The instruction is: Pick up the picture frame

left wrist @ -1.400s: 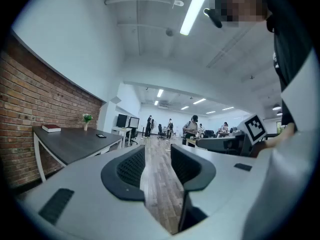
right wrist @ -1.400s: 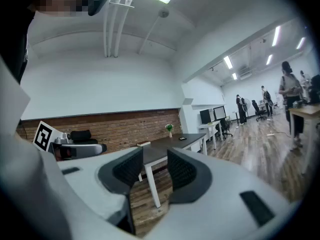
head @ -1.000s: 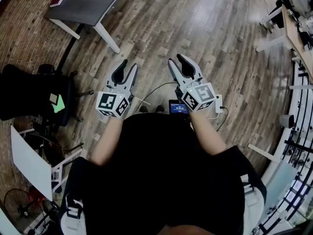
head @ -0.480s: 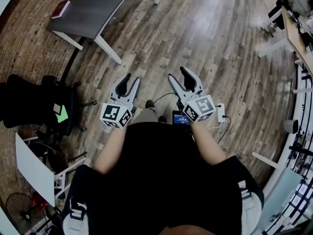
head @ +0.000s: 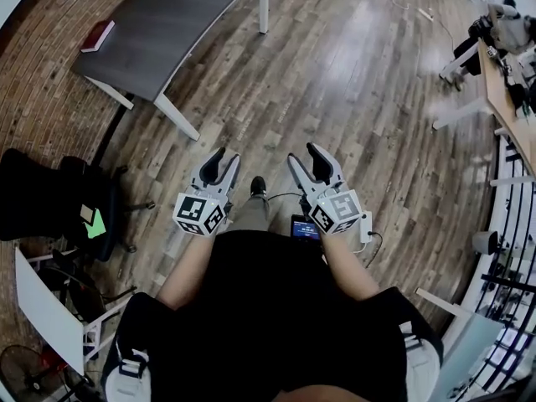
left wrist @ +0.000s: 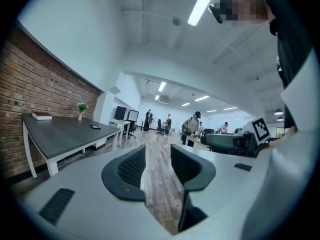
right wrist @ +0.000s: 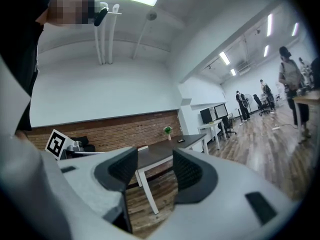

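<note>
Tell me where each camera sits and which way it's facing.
Head view: on the head, facing steeply down at the floor; shows torso, arms, left tongs, right tongs.
Left gripper view: on the left tongs, facing level down the office past the table; shows its open jaws.
Right gripper view: on the right tongs, facing the brick wall; shows its open jaws.
Shared: both gripper views show the table and its plant.

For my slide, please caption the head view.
Person holds an open left gripper and open right gripper above a wooden floor, dark table ahead.
</note>
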A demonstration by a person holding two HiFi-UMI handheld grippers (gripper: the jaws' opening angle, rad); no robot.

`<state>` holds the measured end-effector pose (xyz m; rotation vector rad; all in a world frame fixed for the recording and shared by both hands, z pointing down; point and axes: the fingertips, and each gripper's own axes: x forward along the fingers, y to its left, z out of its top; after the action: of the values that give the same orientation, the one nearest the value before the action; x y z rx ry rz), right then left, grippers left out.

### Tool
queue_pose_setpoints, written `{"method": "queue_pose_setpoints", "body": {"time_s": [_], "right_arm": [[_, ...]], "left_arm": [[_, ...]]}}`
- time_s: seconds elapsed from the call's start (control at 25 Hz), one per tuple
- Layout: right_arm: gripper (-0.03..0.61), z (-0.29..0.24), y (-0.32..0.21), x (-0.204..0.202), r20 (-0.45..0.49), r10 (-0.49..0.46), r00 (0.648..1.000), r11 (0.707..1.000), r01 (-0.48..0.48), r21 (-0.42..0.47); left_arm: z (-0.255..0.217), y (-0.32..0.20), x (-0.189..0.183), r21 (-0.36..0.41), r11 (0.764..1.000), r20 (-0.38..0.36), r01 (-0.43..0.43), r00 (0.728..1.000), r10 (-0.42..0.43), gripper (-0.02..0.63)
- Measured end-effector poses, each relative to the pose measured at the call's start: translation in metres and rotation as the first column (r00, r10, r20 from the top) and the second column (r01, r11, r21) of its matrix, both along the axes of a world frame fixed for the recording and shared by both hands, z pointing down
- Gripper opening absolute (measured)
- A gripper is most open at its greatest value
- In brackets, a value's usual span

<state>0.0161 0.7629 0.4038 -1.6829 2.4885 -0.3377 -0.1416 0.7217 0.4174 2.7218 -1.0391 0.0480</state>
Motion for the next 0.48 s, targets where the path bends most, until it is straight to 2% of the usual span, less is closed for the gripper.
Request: {"method": "queue_pose_setpoints", "body": {"time_s": [0.36,0.48], "right_arm": [[0.219,-0.017,-0.157,0.034,-0.035,-0.002,0.999,1.000,0.002,-0.009],[0.219,-0.024,-0.208,0.048,-0.069,0.008,0.998,1.000,-0.009,-0.009]], "left_arm": [[-0.002,-0.159,0.043,-0.019,0.999,-0.012,-0.031,0.999,0.031,0.141],[-0.014,-0.210,0.063,0.017,0.998,-0.028,-0.057,0.998,0.058,0.141]]}}
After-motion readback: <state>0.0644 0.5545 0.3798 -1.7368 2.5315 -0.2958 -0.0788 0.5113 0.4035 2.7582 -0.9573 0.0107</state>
